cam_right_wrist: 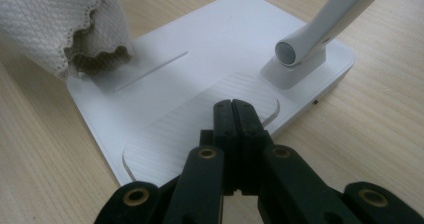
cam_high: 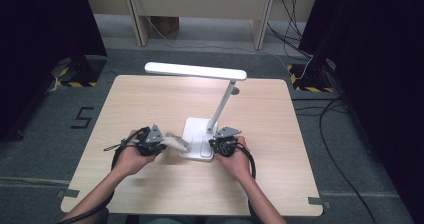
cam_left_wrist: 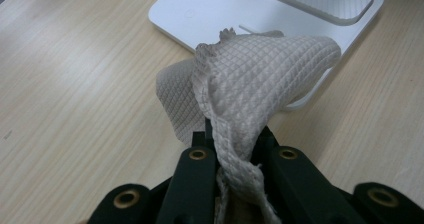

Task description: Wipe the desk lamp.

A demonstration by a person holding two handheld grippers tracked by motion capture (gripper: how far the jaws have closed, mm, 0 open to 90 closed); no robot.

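From the high view, a white desk lamp stands near the middle of a pale wooden table, its flat base toward the person and its long light bar stretched out to the left above the tabletop. The left gripper sits just left of the base with a beige cloth bunched between it and the base's near left edge. The right gripper sits at the base's right edge, close to the foot of the slanted stem. Both hands rest low over the table.

In the left gripper view, the jaws are pinched tightly on the cloth, which rises out of them as a folded, waffle-textured wad. Its far end lies against the corner of the lamp base, and a lower fold rests on the table just beside that edge.

In the right gripper view, the right gripper has its jaws pressed together with nothing between them, and their tips hover over the ribbed oval panel on the base. The stem rises from its socket at the upper right. The cloth hangs at the upper left, its scalloped edge touching the base's far corner.
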